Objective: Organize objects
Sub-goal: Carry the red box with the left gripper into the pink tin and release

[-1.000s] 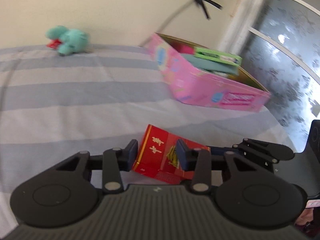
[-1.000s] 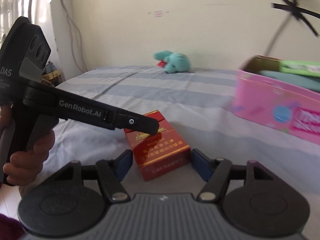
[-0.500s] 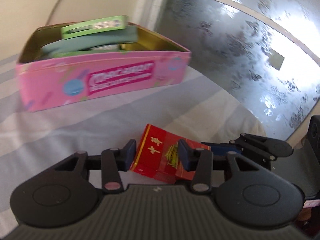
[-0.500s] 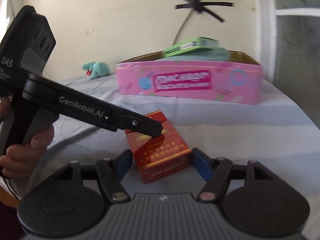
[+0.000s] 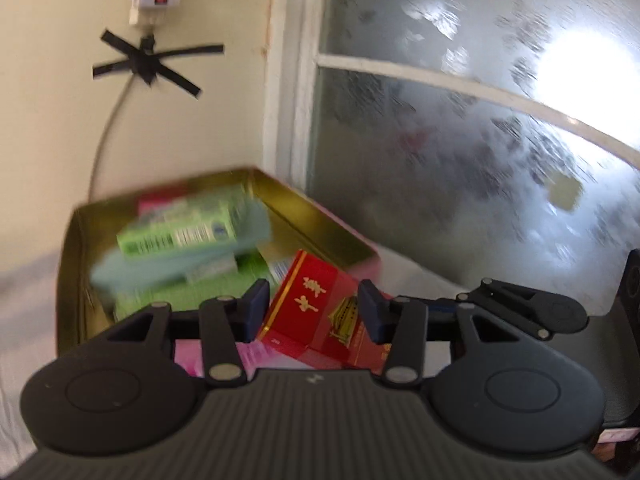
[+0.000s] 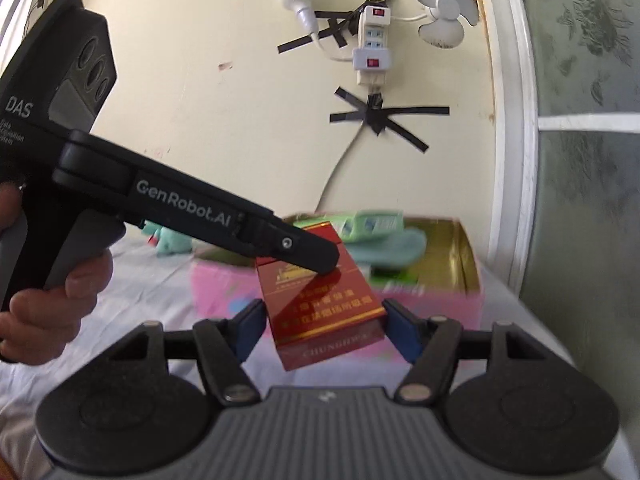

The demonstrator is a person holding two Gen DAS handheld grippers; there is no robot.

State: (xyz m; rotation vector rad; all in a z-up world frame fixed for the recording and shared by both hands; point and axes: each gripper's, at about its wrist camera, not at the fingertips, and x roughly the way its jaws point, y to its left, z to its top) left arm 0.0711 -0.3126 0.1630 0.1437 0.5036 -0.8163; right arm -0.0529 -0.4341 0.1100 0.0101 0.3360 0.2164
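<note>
A red cigarette carton (image 5: 320, 312) is held in the air between both grippers. My left gripper (image 5: 314, 310) is shut on one end of it. My right gripper (image 6: 324, 330) is shut on the other end (image 6: 324, 300). The carton hangs over the near wall of a pink tin box (image 5: 360, 256) with a gold inside. The box holds green packets (image 5: 180, 228) and a teal object (image 6: 392, 246). The left gripper's body crosses the right wrist view (image 6: 180, 208).
The box stands on a grey striped bed (image 6: 152, 276) next to a frosted window (image 5: 480, 160). A teal plush toy (image 6: 172, 242) lies at the back of the bed. A power strip (image 6: 370, 46) is taped to the wall.
Both grippers have lifted the red carton off the bed and carried it up and forward to the pink box. It now hangs over the box's near edge.
</note>
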